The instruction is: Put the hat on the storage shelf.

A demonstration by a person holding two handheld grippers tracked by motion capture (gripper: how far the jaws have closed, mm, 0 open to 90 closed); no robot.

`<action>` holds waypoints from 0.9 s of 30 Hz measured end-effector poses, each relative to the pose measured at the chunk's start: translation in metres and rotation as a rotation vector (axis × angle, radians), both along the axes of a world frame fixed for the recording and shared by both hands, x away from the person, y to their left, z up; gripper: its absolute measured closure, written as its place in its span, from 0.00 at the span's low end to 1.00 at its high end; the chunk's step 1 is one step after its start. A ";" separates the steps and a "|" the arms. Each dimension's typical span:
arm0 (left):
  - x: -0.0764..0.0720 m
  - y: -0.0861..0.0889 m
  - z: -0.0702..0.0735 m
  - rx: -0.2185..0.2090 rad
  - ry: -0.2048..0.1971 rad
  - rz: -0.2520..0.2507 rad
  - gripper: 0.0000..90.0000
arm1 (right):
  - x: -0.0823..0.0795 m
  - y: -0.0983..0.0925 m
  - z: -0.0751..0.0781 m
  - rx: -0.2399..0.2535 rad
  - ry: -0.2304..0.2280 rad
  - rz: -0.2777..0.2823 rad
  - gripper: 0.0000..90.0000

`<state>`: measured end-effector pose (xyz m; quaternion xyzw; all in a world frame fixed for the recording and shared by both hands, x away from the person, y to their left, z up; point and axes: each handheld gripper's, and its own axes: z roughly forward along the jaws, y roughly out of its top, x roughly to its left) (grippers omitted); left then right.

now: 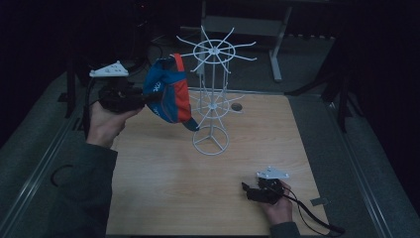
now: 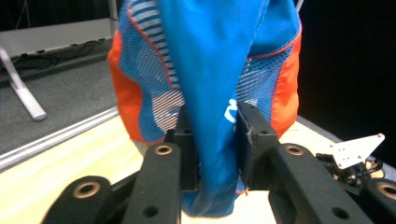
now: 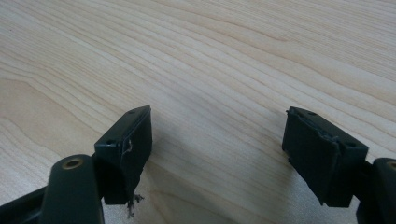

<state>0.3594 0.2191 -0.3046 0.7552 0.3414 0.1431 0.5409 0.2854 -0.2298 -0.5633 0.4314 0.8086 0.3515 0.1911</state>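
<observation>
A blue and orange cap (image 1: 169, 91) hangs in the air left of a white wire display stand (image 1: 212, 99). My left gripper (image 1: 143, 99) is shut on the cap's blue fabric and holds it up at the height of the stand's upper spokes (image 1: 216, 50). In the left gripper view the cap (image 2: 210, 70) is pinched between the two black jaws, and my left gripper (image 2: 212, 140) has the cloth running down through it. My right gripper (image 1: 246, 191) rests low near the table's front right, its jaws wide apart. My right gripper (image 3: 217, 149) looks at bare wood with nothing between the fingers.
The stand's round base (image 1: 211, 141) sits on the wooden table (image 1: 163, 188) at mid-depth. A small round hole (image 1: 236, 106) lies behind the stand. Grey floor and a table frame (image 1: 277, 49) lie beyond the far edge. A cable (image 1: 312, 218) trails from the right gripper.
</observation>
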 end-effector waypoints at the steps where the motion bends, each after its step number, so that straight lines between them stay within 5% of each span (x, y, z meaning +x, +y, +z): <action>1: 0.000 0.001 0.000 0.001 0.005 0.009 0.78 | 0.000 0.000 0.000 0.000 0.000 0.000 0.27; 18: -0.022 0.012 0.009 0.077 -0.058 0.150 0.60 | 0.000 0.000 0.000 0.000 -0.001 0.000 0.27; 27: -0.026 0.024 0.001 0.075 -0.055 0.193 0.60 | 0.000 0.000 0.000 0.001 0.000 -0.001 0.27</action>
